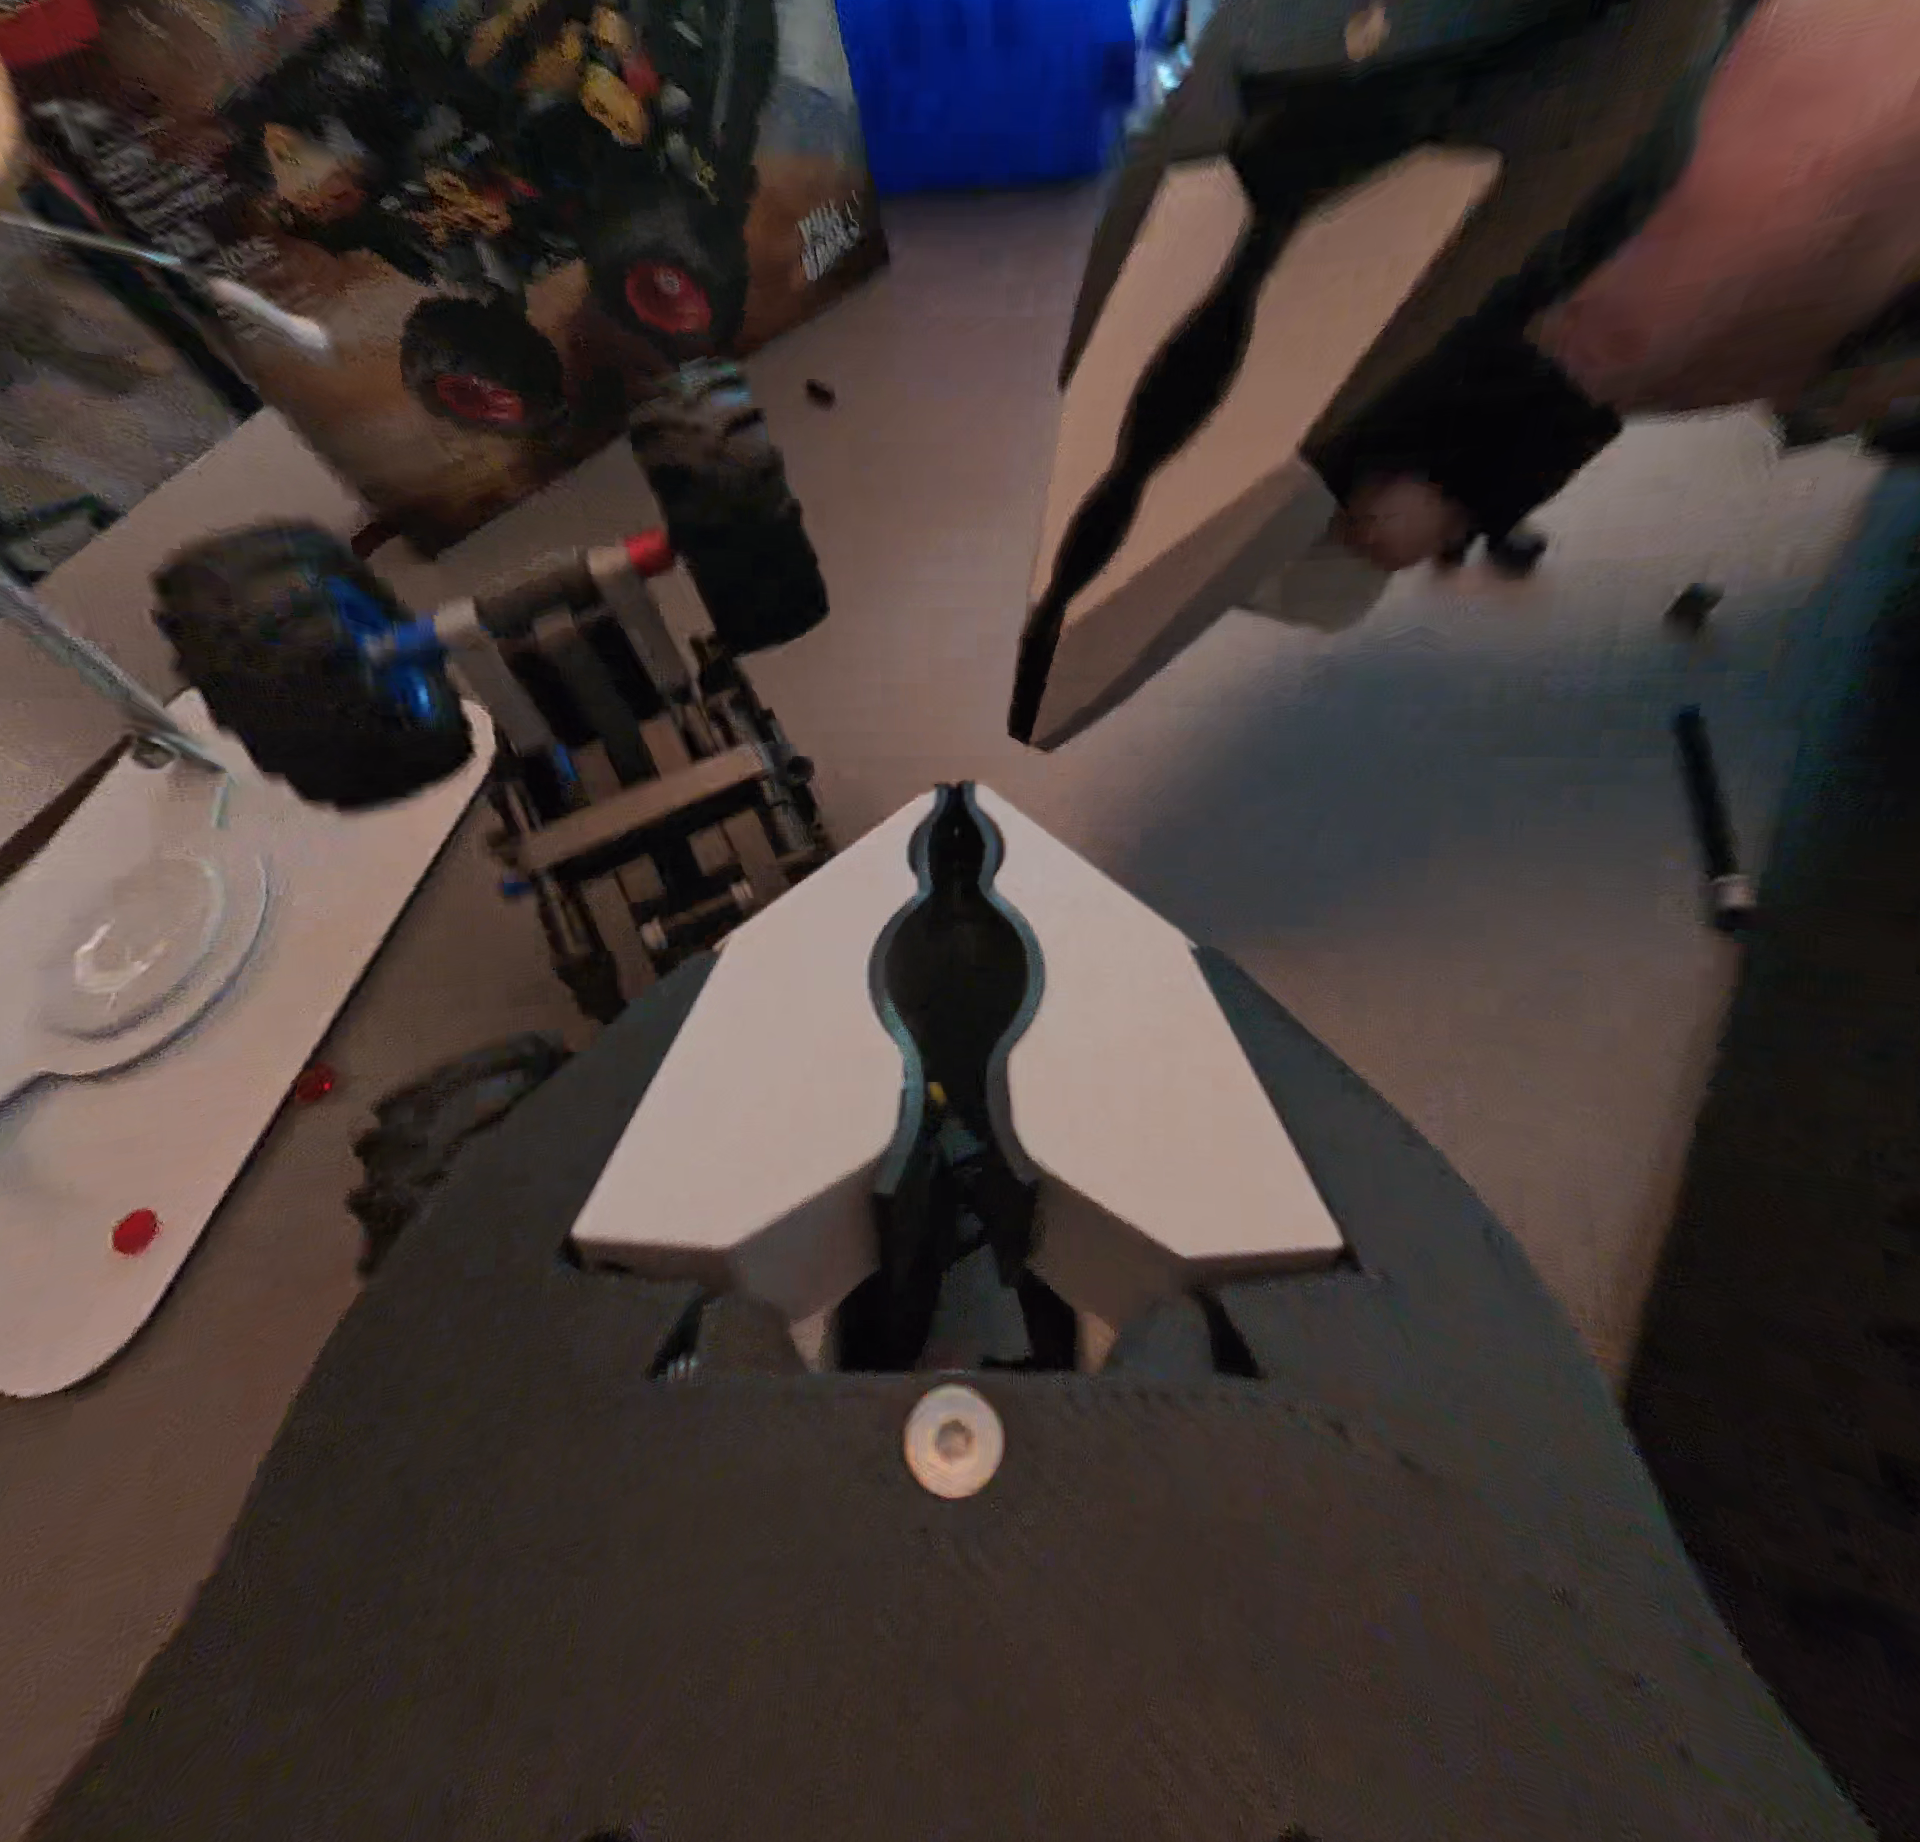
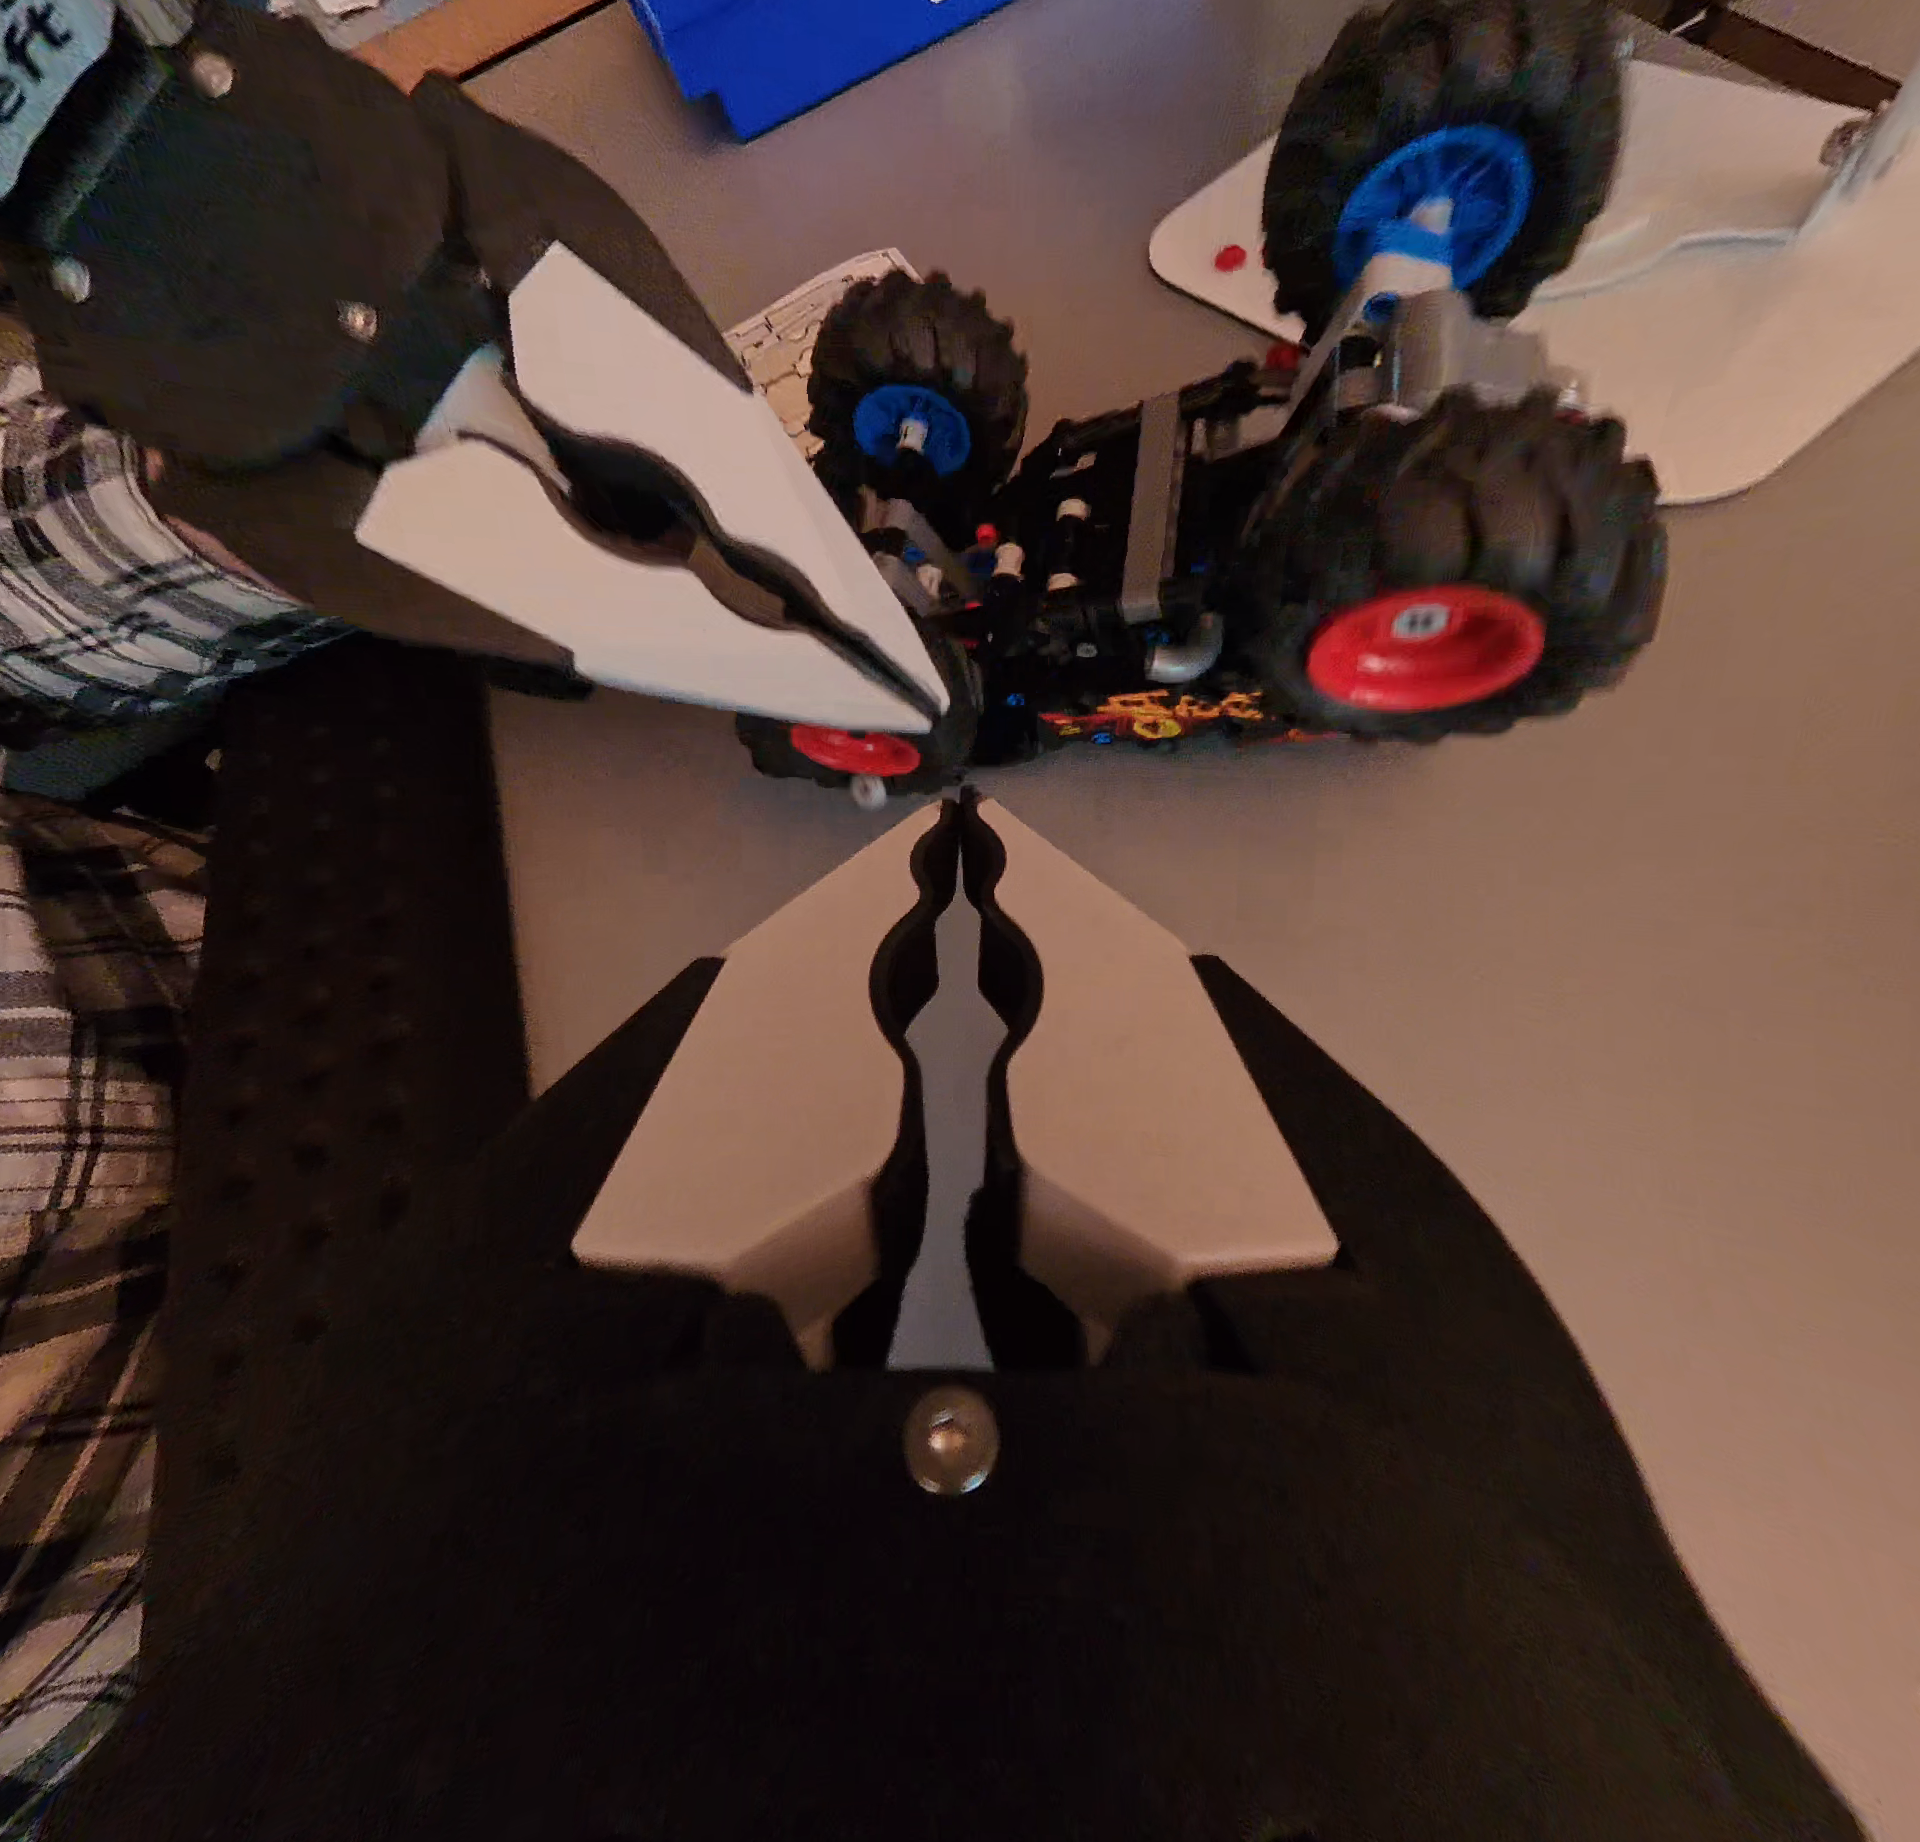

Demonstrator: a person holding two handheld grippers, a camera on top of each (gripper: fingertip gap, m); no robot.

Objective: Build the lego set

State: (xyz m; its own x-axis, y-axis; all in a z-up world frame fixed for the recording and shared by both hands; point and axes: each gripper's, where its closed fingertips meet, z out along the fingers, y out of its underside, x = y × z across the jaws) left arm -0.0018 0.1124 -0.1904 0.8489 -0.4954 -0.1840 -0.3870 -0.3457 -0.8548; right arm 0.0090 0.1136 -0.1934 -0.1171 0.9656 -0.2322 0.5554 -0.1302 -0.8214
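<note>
Lego truck (image 2: 1226,545), on its side on surface (image 2: 1558,961), frame centre; left hand-held gripper (image 1: 956,790) and right hand-held gripper (image 2: 958,805) both closed, empty.

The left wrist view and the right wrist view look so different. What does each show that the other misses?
Only the left wrist view shows the printed set box, loose dark pieces lying on the table, and the hand holding the right gripper.

Only the right wrist view shows the truck's red hubs, its flame-patterned side panel and a plaid sleeve.

Both show the lego truck lying on its side, the white board and the blue bin. Each also shows the other gripper, fingers closed.
</note>
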